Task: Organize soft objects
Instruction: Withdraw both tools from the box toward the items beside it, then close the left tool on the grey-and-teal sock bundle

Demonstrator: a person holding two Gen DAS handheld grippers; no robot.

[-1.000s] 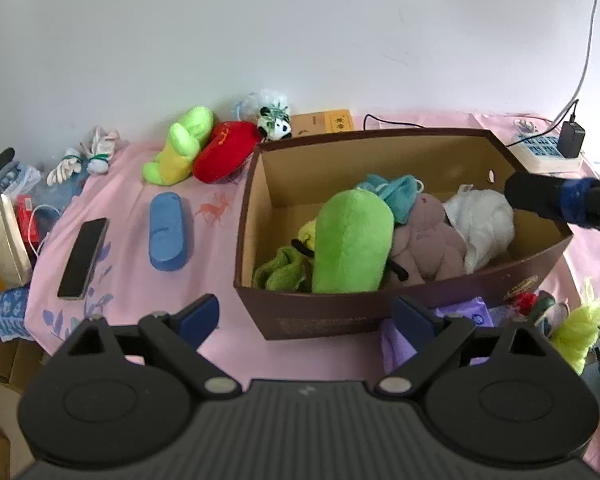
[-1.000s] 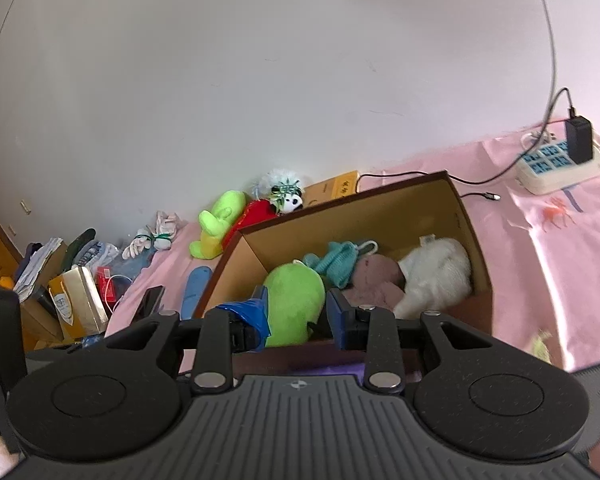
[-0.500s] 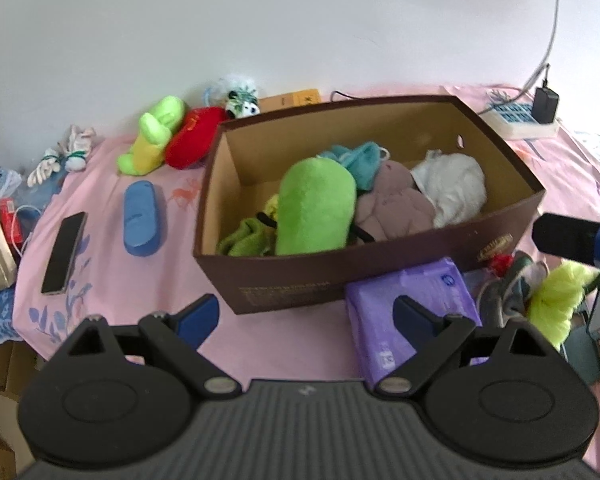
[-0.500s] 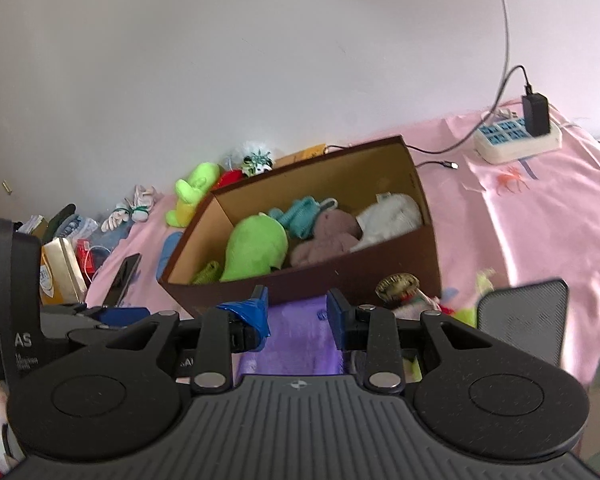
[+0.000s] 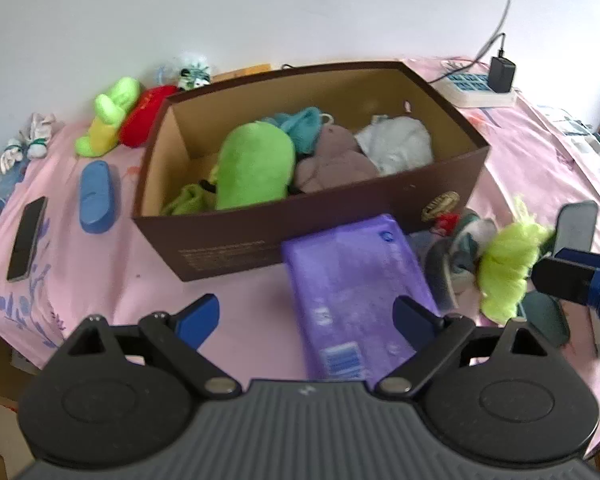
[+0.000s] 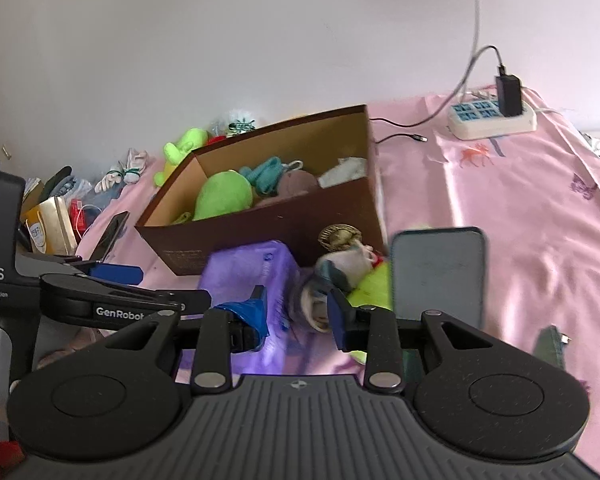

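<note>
Purple pack [image 5: 352, 280] newly before toy-filled box [image 5: 320, 216].

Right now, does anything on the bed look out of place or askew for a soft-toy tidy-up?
Yes. A purple packet lies askew, one corner against the brown box. Beside it a phone stands propped upright among loose soft things, including a yellow-green fluffy toy. More plush toys remain outside the box near the wall.

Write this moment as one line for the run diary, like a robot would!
left gripper: open, empty | right gripper: opening, empty, over socks | box: holds toys | purple pack: in front of box
</note>
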